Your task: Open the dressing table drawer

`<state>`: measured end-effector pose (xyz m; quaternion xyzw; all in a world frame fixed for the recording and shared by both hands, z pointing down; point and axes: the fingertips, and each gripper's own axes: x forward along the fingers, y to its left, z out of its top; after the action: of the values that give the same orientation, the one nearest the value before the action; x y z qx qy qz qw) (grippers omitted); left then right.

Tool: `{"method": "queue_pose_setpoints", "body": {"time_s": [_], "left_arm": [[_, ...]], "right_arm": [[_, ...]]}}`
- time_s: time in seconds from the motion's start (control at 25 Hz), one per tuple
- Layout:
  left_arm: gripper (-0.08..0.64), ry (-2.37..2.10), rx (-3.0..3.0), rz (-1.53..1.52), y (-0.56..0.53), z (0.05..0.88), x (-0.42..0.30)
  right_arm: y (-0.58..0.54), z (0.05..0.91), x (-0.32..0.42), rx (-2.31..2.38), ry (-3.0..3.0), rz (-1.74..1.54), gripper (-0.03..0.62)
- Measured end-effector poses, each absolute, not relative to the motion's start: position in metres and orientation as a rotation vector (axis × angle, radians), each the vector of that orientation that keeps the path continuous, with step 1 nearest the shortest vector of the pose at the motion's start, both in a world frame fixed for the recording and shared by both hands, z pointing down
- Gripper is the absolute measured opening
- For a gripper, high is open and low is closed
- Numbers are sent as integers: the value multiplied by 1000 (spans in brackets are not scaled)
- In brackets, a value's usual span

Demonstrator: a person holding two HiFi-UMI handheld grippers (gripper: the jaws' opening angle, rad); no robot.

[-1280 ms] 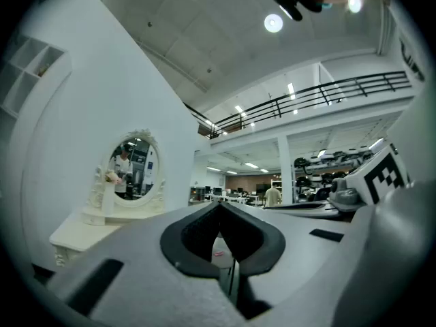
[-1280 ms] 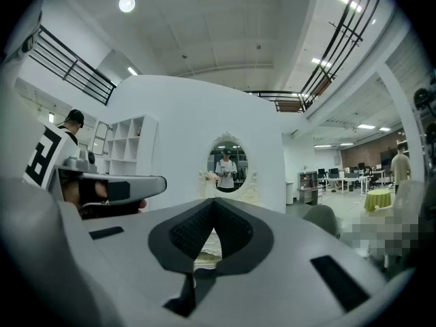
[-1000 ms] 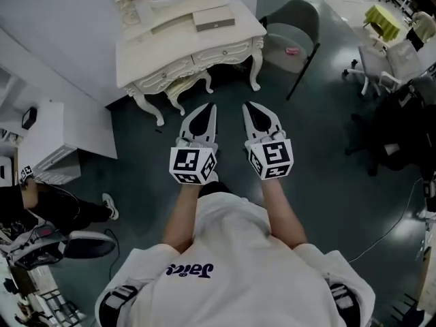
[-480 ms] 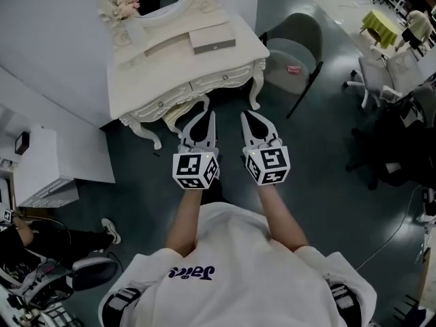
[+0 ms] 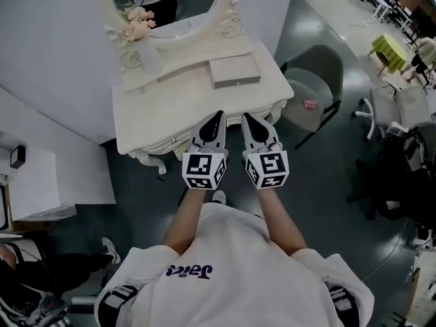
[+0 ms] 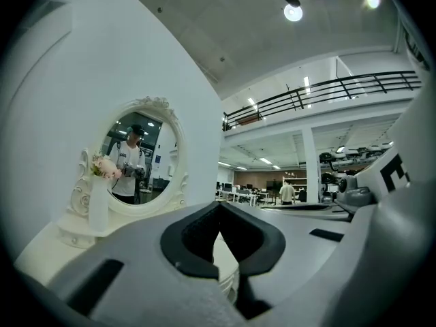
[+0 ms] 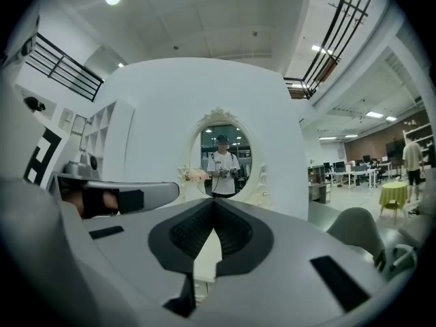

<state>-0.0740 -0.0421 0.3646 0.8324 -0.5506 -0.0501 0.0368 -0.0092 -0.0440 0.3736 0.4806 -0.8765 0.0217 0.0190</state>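
Both grippers are brought up to the dressing table (image 5: 191, 97) from the open floor where they were held a second ago, and their tips are now seen overlapping its front edge in the head view. The drawer (image 5: 170, 142) is set in the carved cream apron under the tabletop, just left of the left gripper; only a sliver of its front is shown, and it is seen closed, flush with the apron.

The left gripper (image 5: 219, 115) is held with its black, ribbed jaws pressed together and nothing between them. The right gripper (image 5: 246, 117) is likewise clenched and empty. Both are pointed level, side by side, each topped by a white cube printed with black square markers.

The tabletop is finished in smooth ivory, its edge scalloped and its legs curved. A flat rectangular box (image 5: 235, 71) in grey-beige is laid near the right end. At the back, an oval mirror (image 5: 170, 2) is framed in scrolled cream carving, and a slim white vase (image 5: 150, 58) with pale pink flowers (image 5: 139, 20) is placed at its left.

A grey shell chair (image 5: 320, 80) is parked just right of the table on a dark, glossy floor (image 5: 327, 182), with a small pink object (image 5: 310, 104) left on its seat. A plain white cabinet (image 5: 41, 182) is seen at the left.
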Motion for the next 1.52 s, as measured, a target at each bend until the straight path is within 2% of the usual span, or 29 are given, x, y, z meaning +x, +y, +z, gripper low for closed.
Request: {"method": "queue_pose_setpoints", "body": {"time_s": [0.44, 0.8, 1.2, 1.52], "left_arm": [[15, -1619, 2490, -85, -160, 421, -98], [15, -1515, 2475, 21, -256, 493, -66], [15, -1557, 2345, 97, -328, 549, -70], [15, -1580, 2265, 171, -354, 580, -86]], "right_arm": [[-158, 433, -19, 1514, -2583, 197, 9], [-257, 538, 8, 1412, -2442, 394, 9], [-327, 633, 6, 1215, -2322, 545, 14], [-352, 681, 2, 1119, -2224, 600, 92]]}}
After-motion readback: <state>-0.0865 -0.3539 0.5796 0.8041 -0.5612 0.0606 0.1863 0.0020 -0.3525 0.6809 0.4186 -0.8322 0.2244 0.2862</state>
